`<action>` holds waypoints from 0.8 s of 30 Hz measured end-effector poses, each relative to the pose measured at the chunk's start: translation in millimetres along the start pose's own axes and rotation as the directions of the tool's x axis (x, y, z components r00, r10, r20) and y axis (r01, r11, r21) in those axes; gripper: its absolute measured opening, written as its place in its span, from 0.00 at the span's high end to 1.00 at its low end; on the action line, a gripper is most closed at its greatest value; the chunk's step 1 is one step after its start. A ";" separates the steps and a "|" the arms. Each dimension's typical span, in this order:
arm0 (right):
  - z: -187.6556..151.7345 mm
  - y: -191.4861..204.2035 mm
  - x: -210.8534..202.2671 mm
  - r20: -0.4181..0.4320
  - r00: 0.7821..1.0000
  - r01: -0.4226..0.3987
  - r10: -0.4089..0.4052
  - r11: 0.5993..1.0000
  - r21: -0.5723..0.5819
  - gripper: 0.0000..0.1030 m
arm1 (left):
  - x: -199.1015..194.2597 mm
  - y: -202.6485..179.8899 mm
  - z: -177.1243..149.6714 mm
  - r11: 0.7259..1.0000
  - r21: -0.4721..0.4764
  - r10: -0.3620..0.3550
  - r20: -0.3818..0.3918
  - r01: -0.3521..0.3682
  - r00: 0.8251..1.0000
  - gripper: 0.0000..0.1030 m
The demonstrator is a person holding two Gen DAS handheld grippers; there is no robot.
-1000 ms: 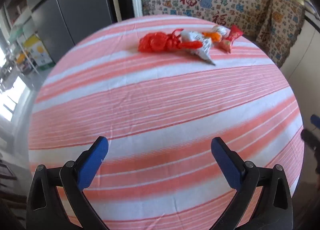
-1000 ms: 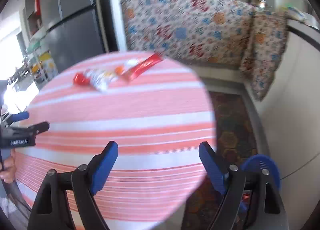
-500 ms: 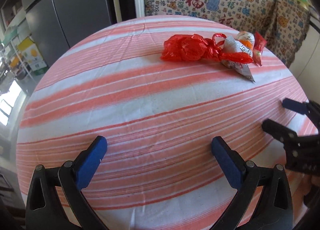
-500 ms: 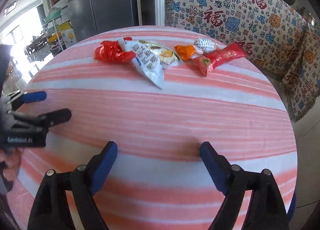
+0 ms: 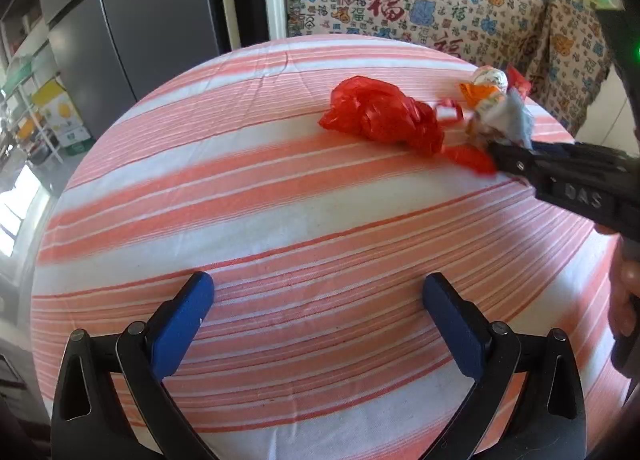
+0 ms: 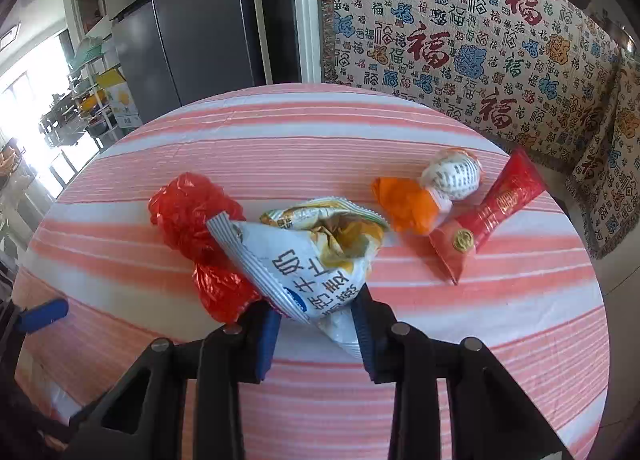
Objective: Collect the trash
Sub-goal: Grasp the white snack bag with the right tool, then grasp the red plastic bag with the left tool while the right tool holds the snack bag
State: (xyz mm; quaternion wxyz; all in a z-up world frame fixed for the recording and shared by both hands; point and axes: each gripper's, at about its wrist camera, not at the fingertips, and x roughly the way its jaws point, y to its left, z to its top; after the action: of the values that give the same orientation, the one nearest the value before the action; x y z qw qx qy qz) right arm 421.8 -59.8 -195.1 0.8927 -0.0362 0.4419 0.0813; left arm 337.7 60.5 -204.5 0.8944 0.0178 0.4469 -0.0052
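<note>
Trash lies on the round striped table (image 5: 248,196): a crumpled red plastic bag (image 5: 380,116) (image 6: 192,216), a white snack packet (image 6: 304,256) (image 5: 508,120), an orange wrapper (image 6: 404,204), a white round wrapper (image 6: 452,174) and a long red packet (image 6: 484,220). My right gripper (image 6: 316,330) has its jaws closed in around the white packet's lower corner, with the red bag's tail beside the left finger; it also shows in the left wrist view (image 5: 516,160). My left gripper (image 5: 316,324) is open and empty over the near part of the table.
A patterned cloth-covered sofa (image 6: 480,44) stands behind the table. A grey fridge (image 6: 192,32) and shelves (image 6: 96,96) are at the back left. The table edge drops to the floor at the right (image 6: 624,260).
My right gripper moved forward across the table to the trash pile and closed its jaws onto the white packet. My left gripper stayed open and shifted only slightly.
</note>
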 end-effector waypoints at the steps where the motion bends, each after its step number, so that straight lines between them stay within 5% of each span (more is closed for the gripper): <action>1: -6.0 -2.2 -6.3 -0.013 1.000 -0.004 0.004 1.000 -0.018 0.68 | 0.2 0.0 -0.2 1.000 0.000 0.000 0.000 0.000 1.000 0.00; 7: -60.4 -31.8 -58.0 -0.077 0.996 -0.044 0.038 0.996 -0.074 0.69 | -1.7 -0.7 -0.2 1.000 -0.004 0.006 0.002 -0.006 1.000 0.00; 12: -110.5 -54.4 -90.9 -0.024 0.998 -0.057 0.056 0.998 -0.038 0.68 | -2.3 -2.0 -0.7 1.000 -0.010 0.017 0.006 -0.017 1.000 0.00; 15: -126.8 -57.6 -96.1 0.016 1.000 -0.024 0.024 0.999 -0.026 0.57 | -2.7 -2.8 -2.1 1.000 -0.012 0.021 0.008 -0.021 1.000 0.00; 17: -130.7 -58.1 -97.3 0.037 0.999 -0.033 0.034 0.999 -0.022 0.39 | -2.7 -2.9 -2.4 1.000 -0.013 0.022 0.008 -0.022 1.000 0.00; 22: -130.4 -50.0 -95.9 0.037 0.999 0.006 -0.004 0.998 -0.055 0.32 | -6.0 -3.7 -4.8 0.999 -0.043 0.025 0.004 -0.025 1.000 0.00; 24: -131.0 -52.4 -95.5 0.035 0.999 0.000 0.001 0.999 -0.036 0.29 | -15.4 -3.6 -2.5 0.992 -0.118 -0.045 0.005 0.045 0.999 0.01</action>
State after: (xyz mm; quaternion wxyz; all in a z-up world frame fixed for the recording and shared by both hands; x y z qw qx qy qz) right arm 271.5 -140.0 -199.0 0.8995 -0.0506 0.4245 0.0900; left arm 326.4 56.9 -193.9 0.8941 -0.0454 0.4456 0.0012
